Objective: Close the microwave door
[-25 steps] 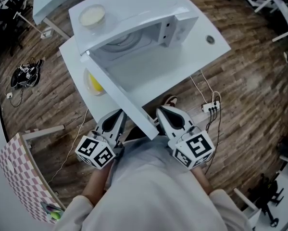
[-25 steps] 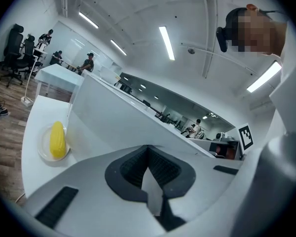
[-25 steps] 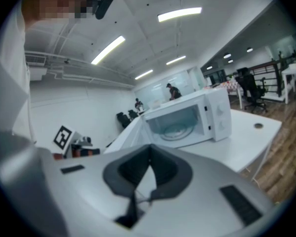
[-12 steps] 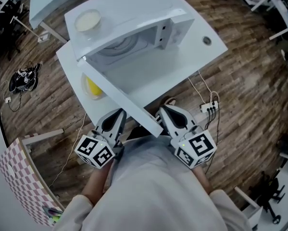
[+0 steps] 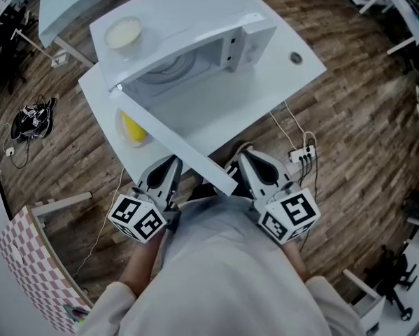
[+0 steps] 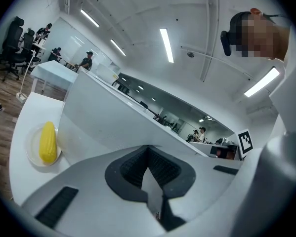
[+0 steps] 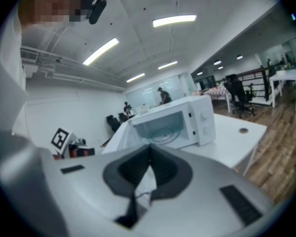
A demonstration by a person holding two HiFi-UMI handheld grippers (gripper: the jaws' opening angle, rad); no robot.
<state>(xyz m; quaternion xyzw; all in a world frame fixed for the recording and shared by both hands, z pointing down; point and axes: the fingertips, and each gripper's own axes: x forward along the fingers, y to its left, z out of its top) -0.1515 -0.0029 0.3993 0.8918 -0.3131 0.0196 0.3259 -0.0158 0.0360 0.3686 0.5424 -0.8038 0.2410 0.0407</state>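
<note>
While the microwave door [image 5: 168, 133] stands wide open past the table [image 5: 282, 82] edge, its free end lies between left gripper [image 5: 171, 165] and right gripper [image 5: 245, 161], both jaws pressed together, empty.

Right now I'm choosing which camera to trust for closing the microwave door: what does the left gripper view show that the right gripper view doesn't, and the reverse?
Only the left gripper view shows the corn on its plate, beside the outer face of the open door.

Only the right gripper view shows the microwave cavity with its turntable, the knobs and the cable hole.

Both show the white table, ceiling lights and that gripper's own jaws together, nothing between them: left gripper, right gripper.
</note>
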